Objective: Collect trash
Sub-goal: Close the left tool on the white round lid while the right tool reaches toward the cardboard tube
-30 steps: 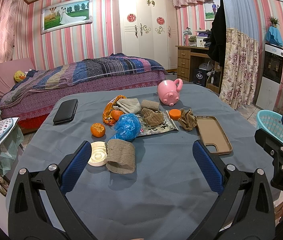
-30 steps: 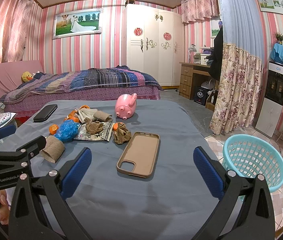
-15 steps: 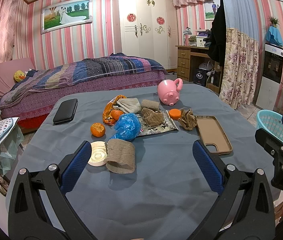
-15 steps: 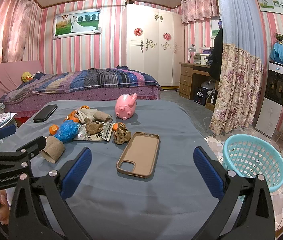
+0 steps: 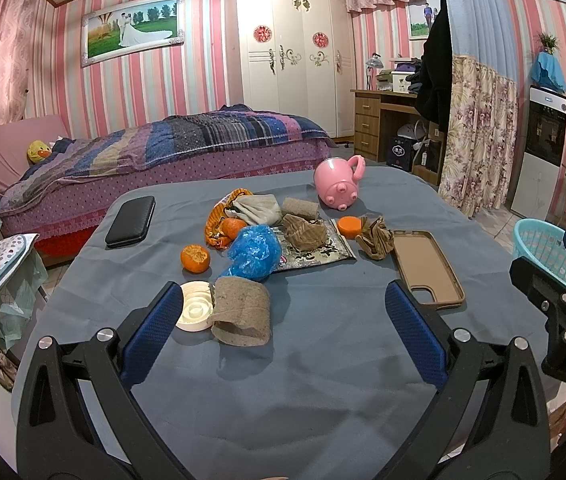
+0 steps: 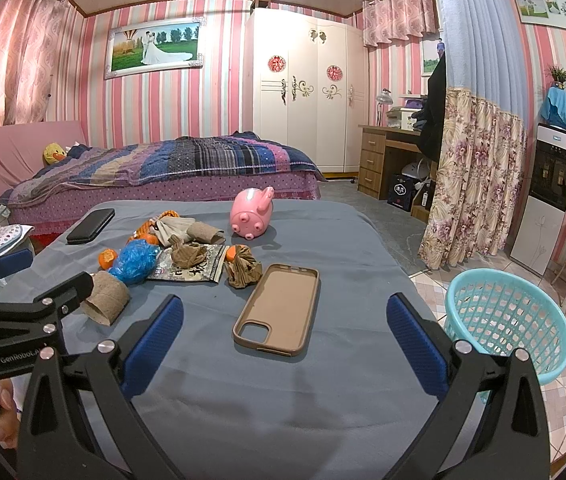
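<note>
Both grippers hang over the near edge of a table (image 5: 323,400) covered in blue-grey cloth, and neither holds anything. The left gripper (image 5: 283,332) has its blue-padded fingers spread wide, with bare cloth between them; the right gripper (image 6: 285,336) is spread just as wide, its fingers either side of the near end of a brown phone case (image 6: 279,314) that lies flat, inner side up, apart from both pads. The trash sits in a loose cluster at the middle of the table: a crumpled blue plastic bag (image 5: 255,250), a brown paper wad (image 5: 305,232) on a printed wrapper (image 5: 315,254), a second brown wad (image 5: 375,236) just beside the phone case, and a cardboard tube (image 5: 243,312) nearest the left gripper, touching a white round lid (image 5: 195,310). A peeled orange (image 5: 195,258) lies left of the blue bag. Behind the cluster stand a pink pig-shaped pot (image 5: 337,188) and a black phone (image 5: 131,222). A turquoise basket (image 6: 511,320) stands on the tiled floor to the right of the table.
</note>
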Demonstrator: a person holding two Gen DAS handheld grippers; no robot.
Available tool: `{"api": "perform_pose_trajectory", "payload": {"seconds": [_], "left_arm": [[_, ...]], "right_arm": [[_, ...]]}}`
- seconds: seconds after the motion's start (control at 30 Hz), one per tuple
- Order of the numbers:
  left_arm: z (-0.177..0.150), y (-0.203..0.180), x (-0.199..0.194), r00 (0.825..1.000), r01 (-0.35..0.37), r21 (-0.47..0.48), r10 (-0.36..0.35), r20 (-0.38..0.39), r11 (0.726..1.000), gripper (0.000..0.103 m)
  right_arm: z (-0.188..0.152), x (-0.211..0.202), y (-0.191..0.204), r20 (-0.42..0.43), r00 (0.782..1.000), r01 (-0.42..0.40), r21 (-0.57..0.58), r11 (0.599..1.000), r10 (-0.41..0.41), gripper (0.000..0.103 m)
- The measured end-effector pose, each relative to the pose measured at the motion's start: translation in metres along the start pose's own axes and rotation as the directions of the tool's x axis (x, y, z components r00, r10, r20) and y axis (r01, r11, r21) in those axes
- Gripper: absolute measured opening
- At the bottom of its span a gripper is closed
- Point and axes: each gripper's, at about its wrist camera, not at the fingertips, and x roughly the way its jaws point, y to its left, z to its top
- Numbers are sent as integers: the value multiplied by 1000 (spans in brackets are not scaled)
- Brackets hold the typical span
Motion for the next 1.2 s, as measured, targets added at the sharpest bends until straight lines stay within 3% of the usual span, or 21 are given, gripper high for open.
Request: {"api": "perform_pose_trajectory", "payload": {"seconds": [0.4, 0.6, 0.83, 1.07, 1.2], "left_arm": [[5, 1, -2, 1000, 14, -23, -15, -20, 1000, 98], [13, 14, 1, 1000, -19, -52, 17, -25, 998, 98], [25, 47, 15, 996, -72, -105, 67, -51, 992, 98], [24, 77, 36, 986, -161, -42, 160, -36, 986, 98], [15, 96, 51, 987, -150, -57, 145, -74, 987, 98]], "right_arm": [[0, -2, -12, -8, 1000, 12, 16, 1000, -11, 99], [4, 0, -19, -7, 1000, 29, 41, 999, -29, 99], [14, 21, -18, -33, 999, 24, 90, 996, -21, 99], [40, 56, -1, -23, 1000, 6, 53, 999, -4, 99], [50, 94, 16, -122, 992, -19, 8, 1000, 20, 99]]}}
